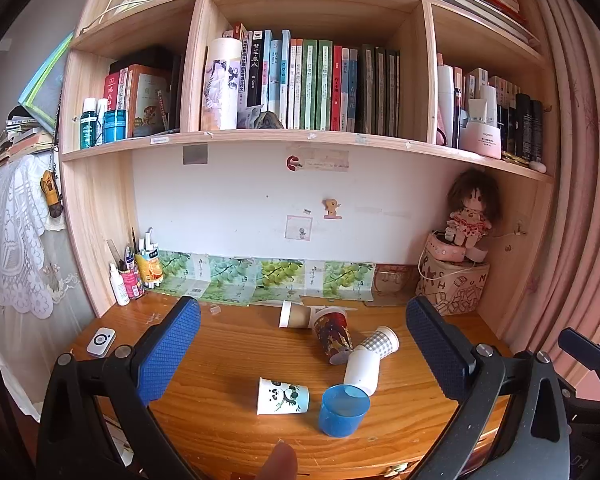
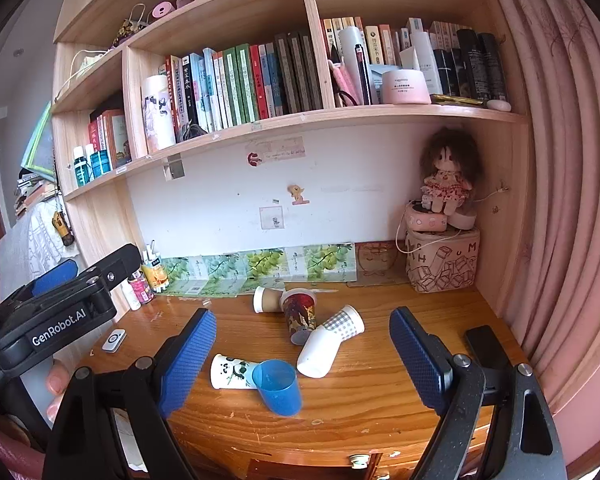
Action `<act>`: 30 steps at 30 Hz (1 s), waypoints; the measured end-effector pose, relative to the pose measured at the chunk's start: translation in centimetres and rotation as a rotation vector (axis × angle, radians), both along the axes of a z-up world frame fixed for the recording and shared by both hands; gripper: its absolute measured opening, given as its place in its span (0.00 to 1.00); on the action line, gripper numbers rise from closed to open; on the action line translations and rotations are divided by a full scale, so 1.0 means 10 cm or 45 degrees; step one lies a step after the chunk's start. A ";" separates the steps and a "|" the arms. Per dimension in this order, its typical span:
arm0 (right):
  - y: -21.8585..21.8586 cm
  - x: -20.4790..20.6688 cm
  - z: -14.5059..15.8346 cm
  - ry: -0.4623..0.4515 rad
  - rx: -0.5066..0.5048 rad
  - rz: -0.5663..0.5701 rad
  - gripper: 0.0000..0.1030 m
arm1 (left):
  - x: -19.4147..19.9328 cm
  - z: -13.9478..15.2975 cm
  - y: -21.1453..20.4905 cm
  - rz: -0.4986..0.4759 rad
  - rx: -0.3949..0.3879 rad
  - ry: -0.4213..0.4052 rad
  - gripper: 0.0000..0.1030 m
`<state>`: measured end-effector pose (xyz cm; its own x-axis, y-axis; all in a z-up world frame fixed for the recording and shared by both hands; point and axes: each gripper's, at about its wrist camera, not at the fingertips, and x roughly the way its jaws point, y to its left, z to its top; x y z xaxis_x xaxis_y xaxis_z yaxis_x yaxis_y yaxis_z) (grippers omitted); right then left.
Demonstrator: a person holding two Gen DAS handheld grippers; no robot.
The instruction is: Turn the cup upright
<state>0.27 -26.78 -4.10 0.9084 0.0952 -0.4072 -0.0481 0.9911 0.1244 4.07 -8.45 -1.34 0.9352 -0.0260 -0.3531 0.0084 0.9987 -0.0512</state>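
Lying on its side near the front of the glossy wooden desk [image 1: 228, 344], the white paper cup with a panda print [image 1: 283, 397] has its mouth turned toward the left. Touching its base end is a translucent blue plastic cup [image 1: 343, 410], standing upright with its mouth up. Just behind that, a plain white paper cup [image 1: 363, 370] lies tipped over, nested into a grey-checked paper cup [image 1: 380, 342]. A red patterned paper cup [image 1: 333, 338] leans against them, and a brown paper cup with a white rim [image 1: 296, 315] lies on its side farther back.

The left gripper [image 1: 302, 354] hangs above the desk with its blue-padded fingers spread wide, holding nothing. The right gripper [image 2: 302, 360] is likewise spread apart and empty, with the cups between its pads in view. A small white remote-like device [image 1: 101, 341] rests at the desk's left, a dark phone [image 2: 487, 346] at its right, and a brown-haired rag doll [image 1: 471, 210] sits on boxes in the back corner.
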 end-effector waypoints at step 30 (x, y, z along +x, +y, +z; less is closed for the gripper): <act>0.11 0.05 0.07 -0.005 -0.048 0.042 1.00 | -0.01 0.01 0.15 0.036 -0.026 -0.011 1.00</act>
